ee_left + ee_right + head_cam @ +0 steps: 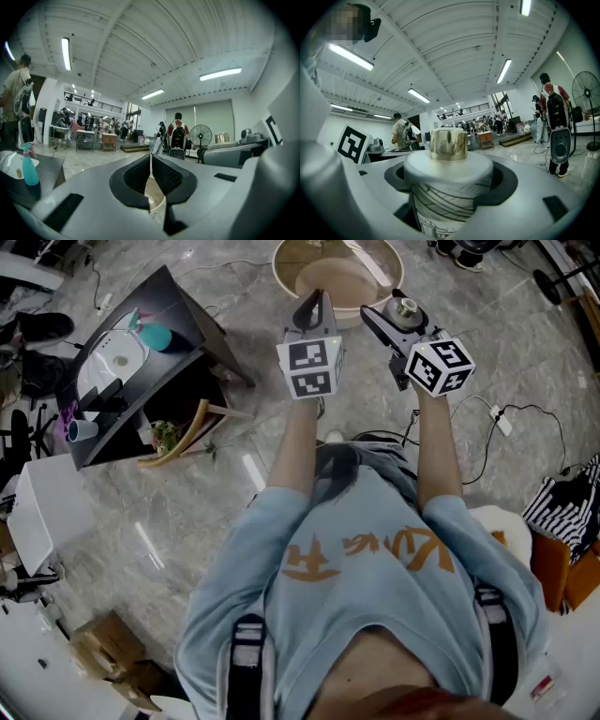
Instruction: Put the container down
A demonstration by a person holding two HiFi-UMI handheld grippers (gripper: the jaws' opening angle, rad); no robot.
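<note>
Right gripper view, one gold-capped container (448, 199) pinched in right tool (450, 180), left tool (151, 174) pressed together

The container (405, 307) is sitting in the right gripper (399, 319), beside the left gripper (314, 306); a basin (281, 277) is lying ahead, a table (173, 301) leftward.

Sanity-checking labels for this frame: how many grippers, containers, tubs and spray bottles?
grippers: 2, left gripper and right gripper
container: 1, gold-capped, held in the right gripper's jaws
round tub: 1, on the floor
teal spray bottle: 1, on the dark table
Total: 5
</note>
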